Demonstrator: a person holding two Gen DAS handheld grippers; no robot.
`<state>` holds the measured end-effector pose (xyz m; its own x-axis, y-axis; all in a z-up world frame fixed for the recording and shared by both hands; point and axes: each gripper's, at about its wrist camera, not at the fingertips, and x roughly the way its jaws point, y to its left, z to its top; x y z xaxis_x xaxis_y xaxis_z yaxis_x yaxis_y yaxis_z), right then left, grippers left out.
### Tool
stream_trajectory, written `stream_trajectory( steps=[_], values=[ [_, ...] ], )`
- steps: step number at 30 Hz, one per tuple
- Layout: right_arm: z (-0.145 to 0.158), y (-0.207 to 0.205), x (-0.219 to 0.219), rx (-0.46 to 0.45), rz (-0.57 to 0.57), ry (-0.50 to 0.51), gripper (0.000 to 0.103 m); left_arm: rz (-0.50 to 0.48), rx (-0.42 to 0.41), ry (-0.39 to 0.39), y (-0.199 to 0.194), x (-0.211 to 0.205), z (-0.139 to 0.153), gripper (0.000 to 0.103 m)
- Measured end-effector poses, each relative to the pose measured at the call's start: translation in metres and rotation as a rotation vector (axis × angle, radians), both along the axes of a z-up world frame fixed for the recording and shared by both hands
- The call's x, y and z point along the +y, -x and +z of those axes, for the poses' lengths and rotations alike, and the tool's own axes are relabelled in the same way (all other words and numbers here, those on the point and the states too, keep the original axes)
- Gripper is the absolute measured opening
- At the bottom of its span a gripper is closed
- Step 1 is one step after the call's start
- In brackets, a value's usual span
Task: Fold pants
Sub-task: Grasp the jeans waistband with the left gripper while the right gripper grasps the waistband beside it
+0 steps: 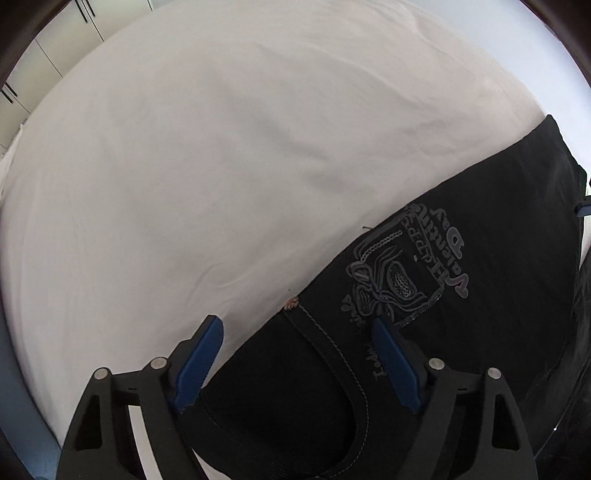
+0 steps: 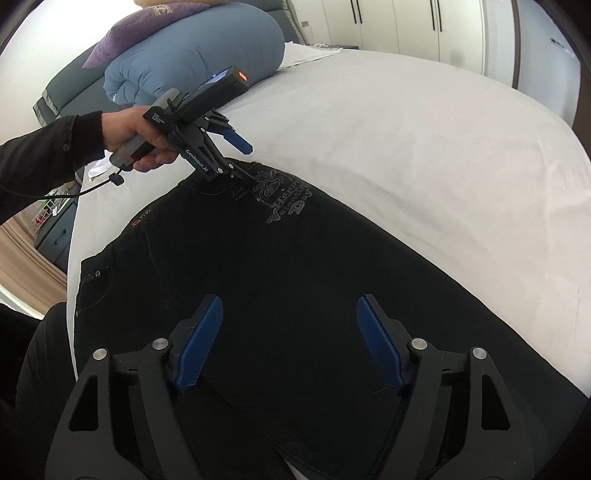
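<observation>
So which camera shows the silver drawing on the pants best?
The left wrist view. There the silver drawing is big and close on the black pants, so its lettering and stitching show clearly. In the right wrist view the drawing is small and far off, and the left tool covers part of it.

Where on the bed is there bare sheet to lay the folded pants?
The white sheet lies bare beyond the black pants' far edge, out to the wardrobe side. It is crowded at the head end, where the blue duvet roll sits and the left gripper hovers by the waistband.
</observation>
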<state>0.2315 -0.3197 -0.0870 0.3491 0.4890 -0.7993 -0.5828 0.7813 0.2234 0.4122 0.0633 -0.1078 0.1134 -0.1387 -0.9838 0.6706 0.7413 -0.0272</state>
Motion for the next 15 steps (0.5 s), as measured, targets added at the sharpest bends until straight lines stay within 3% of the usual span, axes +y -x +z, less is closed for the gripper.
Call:
stream_trajectory(
  steps=[5,8,11,13,15],
  values=[
    [-0.013,-0.012,0.005,0.032,0.046,-0.024,0.064,0.038,0.104,0.064,-0.012,0.016,-0.010,0.077],
    [-0.015,-0.028,0.013,0.038,0.070,-0.027,0.064,0.045,0.121,0.071,-0.016,0.025,-0.010,0.068],
    [-0.011,-0.042,0.024,0.038,0.085,-0.030,0.064,0.033,0.099,0.051,-0.022,0.033,-0.006,0.047],
    [-0.009,-0.048,0.033,0.032,0.088,-0.026,0.064,0.028,0.087,0.073,-0.017,0.036,-0.001,0.020],
    [-0.007,-0.057,0.039,0.031,0.088,-0.017,0.064,0.012,0.052,0.064,-0.010,0.042,0.008,0.016]
  ],
)
